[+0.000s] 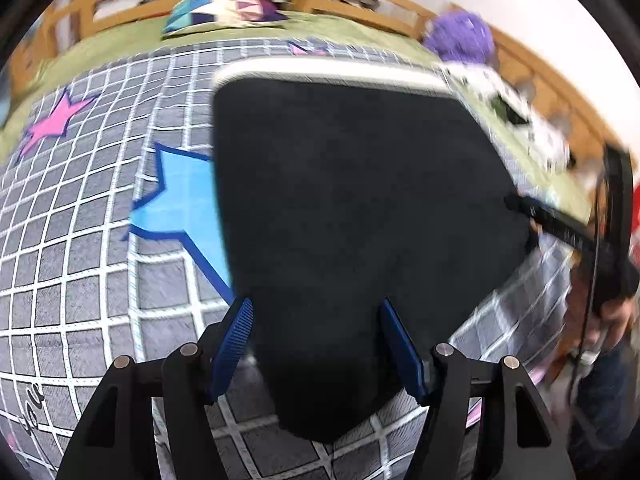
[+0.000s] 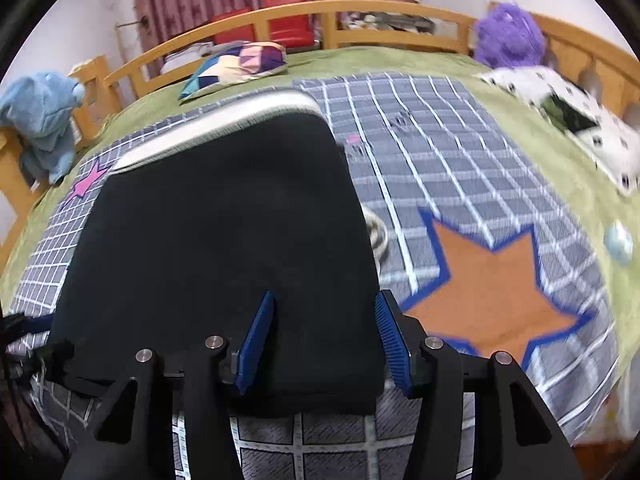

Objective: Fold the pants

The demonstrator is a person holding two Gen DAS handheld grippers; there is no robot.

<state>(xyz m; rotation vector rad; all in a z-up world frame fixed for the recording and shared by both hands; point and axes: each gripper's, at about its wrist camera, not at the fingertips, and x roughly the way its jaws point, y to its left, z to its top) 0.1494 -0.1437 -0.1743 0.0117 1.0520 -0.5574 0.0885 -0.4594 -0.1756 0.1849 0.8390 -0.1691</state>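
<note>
The black pants (image 1: 352, 200) lie folded flat on the bed, with a pale waistband (image 1: 328, 70) along the far edge. My left gripper (image 1: 316, 308) hangs open over their near left corner, the cloth lying loose between its blue pads. In the right wrist view the same pants (image 2: 224, 220) fill the left half. My right gripper (image 2: 324, 298) stands open over their near right corner, its pads not pressing the cloth. One finger of the right gripper (image 1: 552, 224) shows at the pants' right edge, held by a hand (image 1: 612, 320).
A grey checked bedspread (image 2: 440, 152) with blue (image 1: 180, 196), pink and orange stars (image 2: 492, 292) covers a green blanket. A wooden rail (image 2: 360, 12) rings the bed. A patterned pillow (image 2: 240, 64), purple plush (image 2: 508, 36), blue plush (image 2: 44, 116) and spotted white cloth (image 2: 580, 128) lie beyond.
</note>
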